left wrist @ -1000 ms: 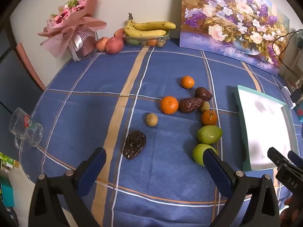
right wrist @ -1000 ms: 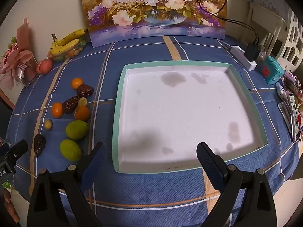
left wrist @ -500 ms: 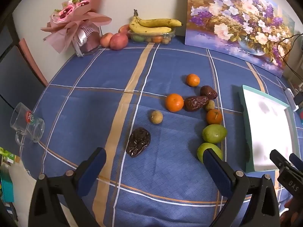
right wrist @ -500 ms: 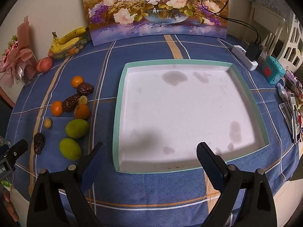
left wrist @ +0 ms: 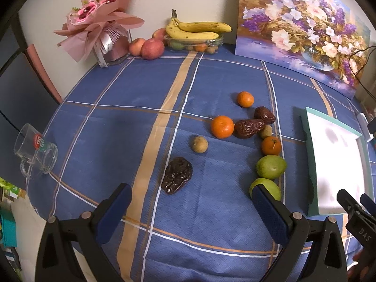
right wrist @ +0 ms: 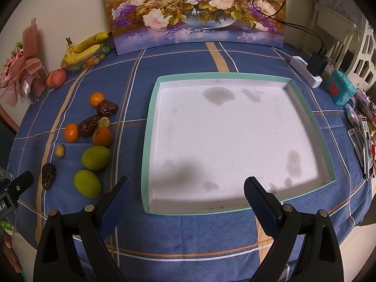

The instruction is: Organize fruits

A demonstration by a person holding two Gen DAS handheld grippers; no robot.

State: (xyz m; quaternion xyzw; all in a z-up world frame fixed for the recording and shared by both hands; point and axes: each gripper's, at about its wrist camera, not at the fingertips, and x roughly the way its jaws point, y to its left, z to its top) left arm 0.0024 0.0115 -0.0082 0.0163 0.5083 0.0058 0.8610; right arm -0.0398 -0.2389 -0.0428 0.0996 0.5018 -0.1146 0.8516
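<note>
Loose fruit lies on the blue checked tablecloth: a dark wrinkled date [left wrist: 176, 175] nearest, a small tan longan [left wrist: 199, 144], oranges [left wrist: 222, 127], two more dates [left wrist: 249, 127] and two green mangoes [left wrist: 271, 166]. My left gripper [left wrist: 191, 202] is open and empty, hovering just short of the wrinkled date. A white tray with a teal rim [right wrist: 150, 127] sits empty to the right of the fruit. My right gripper [right wrist: 186, 191] is open and empty over the tray's near edge. The fruit also shows in the right wrist view [right wrist: 96, 157].
At the back stand a pink bouquet [left wrist: 101, 30], apples [left wrist: 152, 48], a punnet with bananas [left wrist: 197, 30] and a flower painting [right wrist: 195, 9]. A glass mug [left wrist: 35, 150] lies at the left table edge. A power strip [right wrist: 305, 71] and small items line the right edge.
The left gripper has shifted slightly left and forward, so the fruit sits further right in its view. The right gripper has barely moved. Both stay open.
</note>
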